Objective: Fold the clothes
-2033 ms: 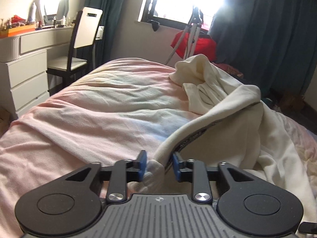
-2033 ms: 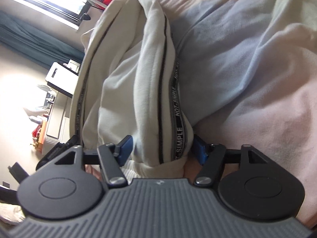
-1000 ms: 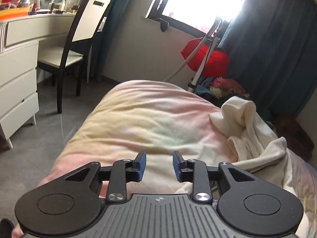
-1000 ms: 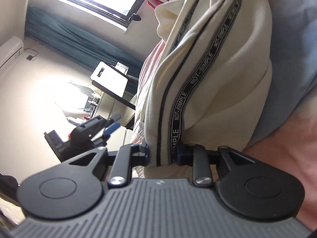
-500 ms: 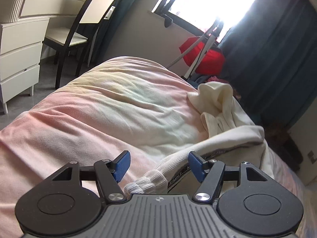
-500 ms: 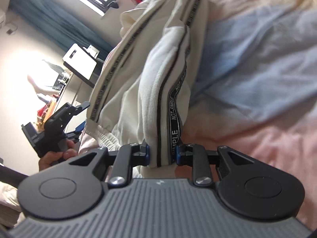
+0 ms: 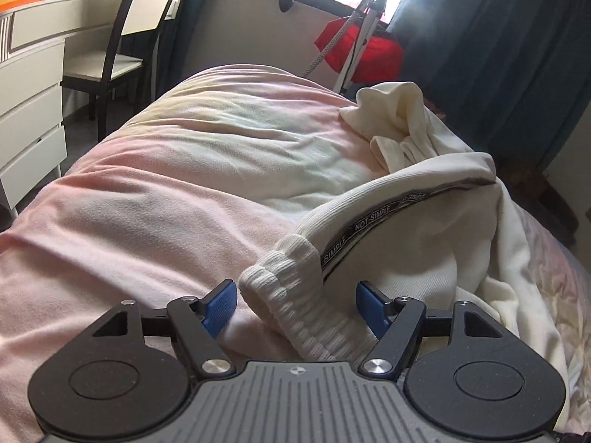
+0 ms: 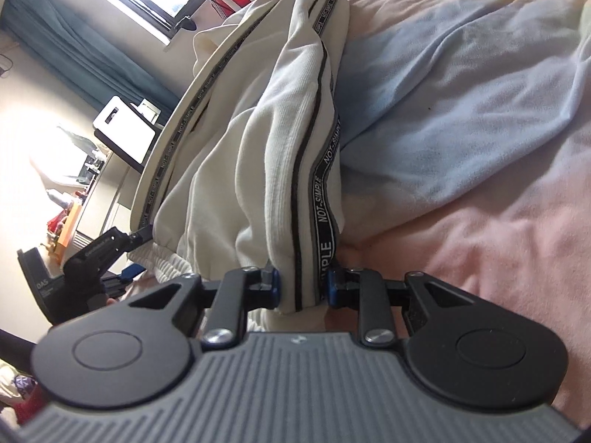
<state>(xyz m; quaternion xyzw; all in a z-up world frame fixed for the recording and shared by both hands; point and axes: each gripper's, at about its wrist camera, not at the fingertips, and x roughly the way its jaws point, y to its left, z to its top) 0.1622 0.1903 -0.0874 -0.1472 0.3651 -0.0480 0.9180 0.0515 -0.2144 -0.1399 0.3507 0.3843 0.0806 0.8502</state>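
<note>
Bedding in pink and pale pastel fills both views and carries everything else. Cream track trousers with a black side stripe reading NOT SIMPLE lie heaped on it, running from the middle of the left wrist view toward two o'clock. A white dresser and chair stand at ten o'clock, a red bag under the window at one o'clock. The left gripper is spread wide, its blue pads either side of the ribbed cuff, neither pad pressing it. The right gripper is clamped on the striped trouser fabric at its centre.
</note>
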